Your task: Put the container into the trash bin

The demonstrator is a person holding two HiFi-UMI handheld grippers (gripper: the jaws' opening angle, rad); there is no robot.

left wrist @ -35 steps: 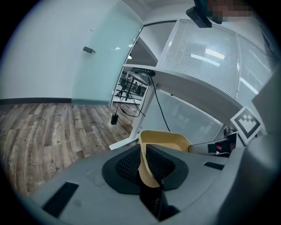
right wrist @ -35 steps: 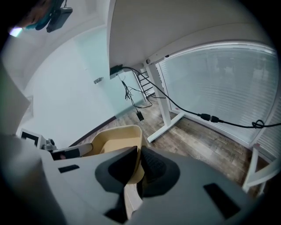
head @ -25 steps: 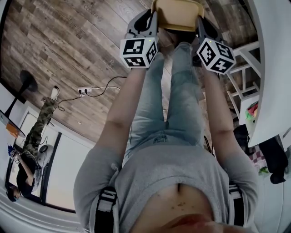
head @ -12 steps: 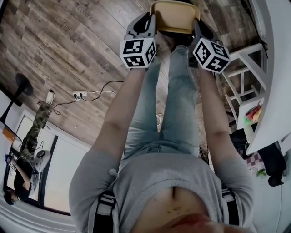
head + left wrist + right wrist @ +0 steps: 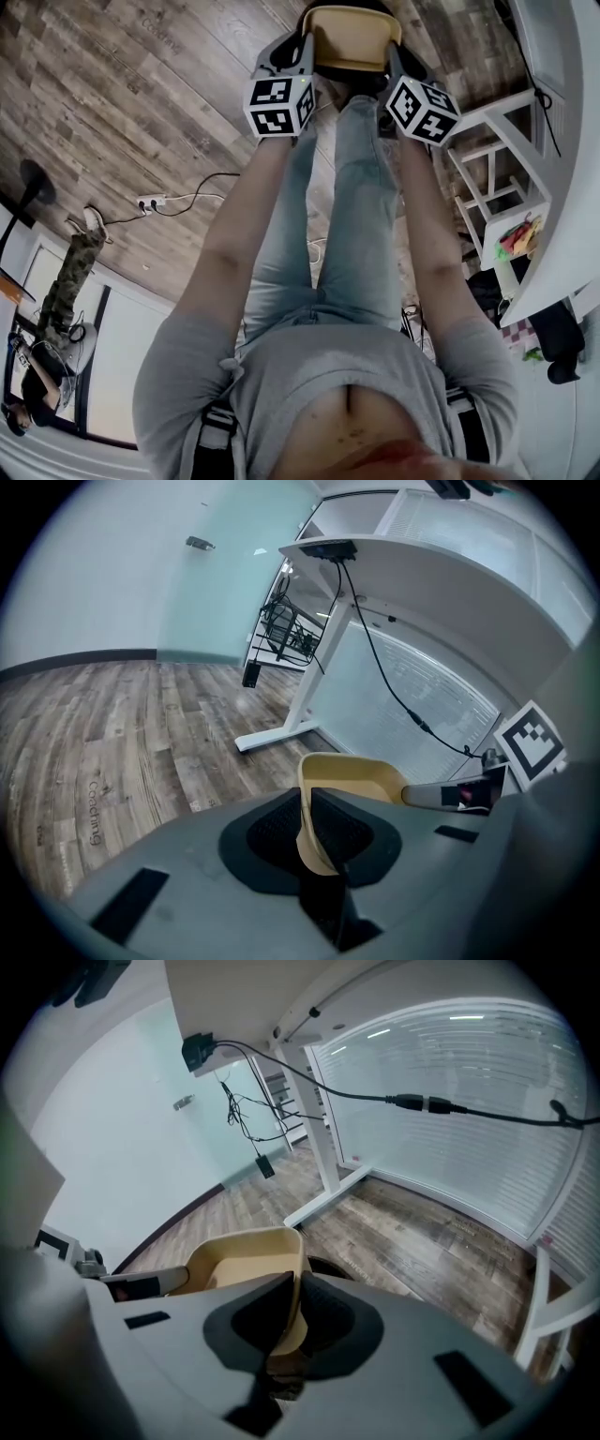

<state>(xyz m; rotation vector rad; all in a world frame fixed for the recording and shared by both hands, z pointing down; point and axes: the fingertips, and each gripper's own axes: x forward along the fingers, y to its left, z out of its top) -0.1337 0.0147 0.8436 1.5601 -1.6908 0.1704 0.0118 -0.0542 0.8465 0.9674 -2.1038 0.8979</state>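
While a person stands on the wood plank floor (image 5: pixel 141 94) beside a white desk (image 5: pixel 403 564), a tan container (image 5: pixel 352 42) hangs out in front of their legs, off the floor and pinched from both sides. The left gripper (image 5: pixel 307 832) has its jaws nearly together on the container's left wall, one pad inside and one outside; the right gripper (image 5: pixel 289 1312) is clamped the same way on the opposite wall. The container sits open side up and looks empty, carried level between the two tools.

From where things stand, the job appears to be at the carrying stage: the container is lifted and secured but not yet in any bin. A dark curved rim (image 5: pixel 328 1265) peeks out just beyond the container in the right gripper view and darkens the top edge of the head view; it may be the trash bin's mouth, though too little shows to be sure.

If so, the next move calls for centring the container over that opening and spreading both sets of jaws together, so that neither side hangs up or tips.
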